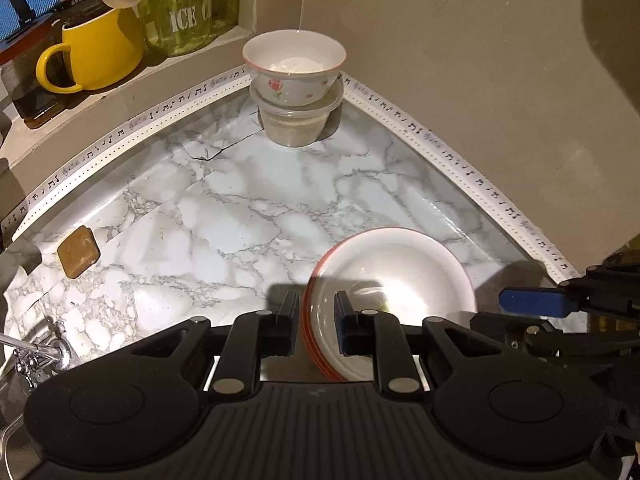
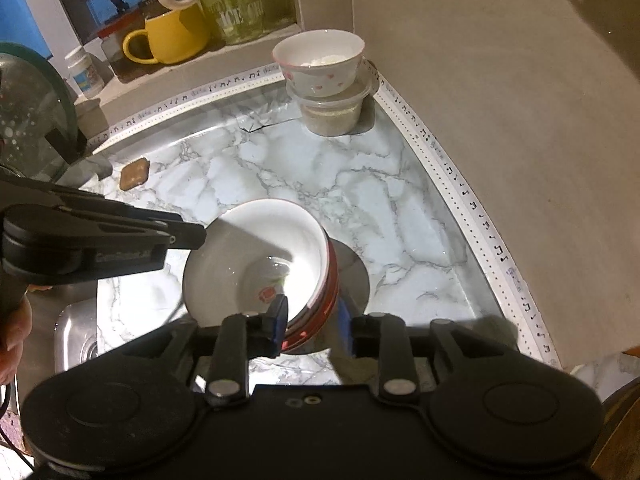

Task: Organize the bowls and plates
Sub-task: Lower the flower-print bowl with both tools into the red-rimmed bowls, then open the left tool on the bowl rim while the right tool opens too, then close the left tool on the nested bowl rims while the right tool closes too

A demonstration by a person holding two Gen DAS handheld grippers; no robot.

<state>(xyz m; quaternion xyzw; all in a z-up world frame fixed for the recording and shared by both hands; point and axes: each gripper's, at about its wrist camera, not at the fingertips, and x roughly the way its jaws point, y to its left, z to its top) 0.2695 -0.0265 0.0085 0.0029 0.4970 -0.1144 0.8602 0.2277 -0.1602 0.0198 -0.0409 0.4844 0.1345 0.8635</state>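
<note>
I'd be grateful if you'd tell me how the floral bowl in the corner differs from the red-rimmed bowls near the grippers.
The floral bowl is a single bowl perched on a clear plastic tub; the red-rimmed bowls are a nested stack above the marble counter. The floral bowl holds something white; the top bowl of the stack looks empty. The floral bowl's outside is white with flowers; the stack's is red. Both are white inside.

Red-rimmed white bowls (image 2: 256, 264), stacked and tilted above the marble counter; floral bowl (image 1: 294, 65) upright atop a tub.

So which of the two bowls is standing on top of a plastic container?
The small flowered bowl in the far corner; it sits on the clear plastic container. The red-rimmed bowl is between the left gripper fingers.
</note>
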